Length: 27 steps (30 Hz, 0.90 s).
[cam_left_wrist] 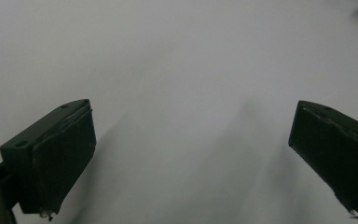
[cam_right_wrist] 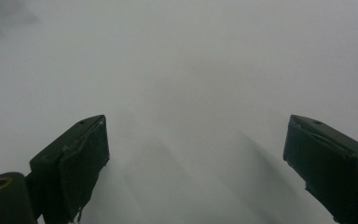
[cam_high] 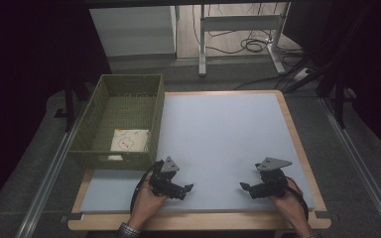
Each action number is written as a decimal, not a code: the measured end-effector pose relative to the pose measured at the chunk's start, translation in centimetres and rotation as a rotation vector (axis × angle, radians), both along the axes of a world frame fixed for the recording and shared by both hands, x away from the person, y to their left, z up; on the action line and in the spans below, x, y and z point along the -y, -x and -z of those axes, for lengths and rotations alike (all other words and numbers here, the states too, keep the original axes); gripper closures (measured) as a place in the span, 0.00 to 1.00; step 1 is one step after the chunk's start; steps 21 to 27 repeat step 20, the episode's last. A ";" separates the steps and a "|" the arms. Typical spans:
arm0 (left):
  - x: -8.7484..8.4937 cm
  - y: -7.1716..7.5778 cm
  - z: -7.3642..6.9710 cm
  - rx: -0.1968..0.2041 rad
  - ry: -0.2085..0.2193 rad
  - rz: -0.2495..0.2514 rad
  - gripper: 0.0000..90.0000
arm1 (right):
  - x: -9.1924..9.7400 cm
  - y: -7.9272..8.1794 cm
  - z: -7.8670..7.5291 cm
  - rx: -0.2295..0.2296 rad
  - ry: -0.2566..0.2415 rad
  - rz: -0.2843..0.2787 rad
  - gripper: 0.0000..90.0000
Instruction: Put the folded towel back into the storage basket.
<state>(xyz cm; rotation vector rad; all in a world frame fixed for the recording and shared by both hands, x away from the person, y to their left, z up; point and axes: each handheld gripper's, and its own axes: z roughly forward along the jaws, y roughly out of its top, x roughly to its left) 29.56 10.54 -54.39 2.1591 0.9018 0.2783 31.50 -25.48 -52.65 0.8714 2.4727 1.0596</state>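
A person's hands hold both grippers low over the pale grey table top (cam_high: 218, 134), near its front edge. My left gripper (cam_high: 187, 188) points right toward the middle; in the left gripper view its jaws stand wide apart with nothing between them, the left gripper (cam_left_wrist: 191, 158) open over bare surface. My right gripper (cam_high: 243, 186) points left toward the other one; the right gripper (cam_right_wrist: 196, 163) is open too, with bare table between its jaws. A folded white cloth (cam_high: 129, 140) with a small printed pattern lies inside the green woven basket (cam_high: 156, 119) at the table's left.
The basket overhangs the table's left side, its near wall (cam_high: 111, 159) just behind my left gripper. A wooden rim (cam_high: 297, 144) borders the grey top. Beyond the table stand a white desk frame (cam_high: 238, 25) and floor cables (cam_high: 250, 44).
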 end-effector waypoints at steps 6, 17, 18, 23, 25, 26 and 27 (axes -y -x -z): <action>0.1 0.1 0.3 0.009 -0.040 -0.008 0.01 | -0.6 0.2 0.6 0.011 0.039 -0.010 0.08; 0.4 0.1 0.4 0.000 -0.071 -0.012 0.00 | -0.6 0.0 0.7 -0.023 0.035 -0.009 0.08; 0.4 0.1 0.4 0.000 -0.071 -0.011 0.00 | -0.6 0.0 0.7 -0.022 0.035 -0.009 0.08; 0.4 0.1 0.4 0.000 -0.072 -0.011 0.00 | -0.6 0.0 0.7 -0.022 0.035 -0.009 0.08; 0.4 0.1 0.4 0.000 -0.072 -0.011 0.00 | -0.6 0.0 0.7 -0.022 0.035 -0.009 0.08; 0.4 0.1 0.4 0.000 -0.072 -0.011 0.00 | -0.6 0.0 0.7 -0.022 0.035 -0.009 0.08; 0.4 0.1 0.4 0.000 -0.072 -0.011 0.00 | -0.6 0.0 0.7 -0.022 0.035 -0.009 0.08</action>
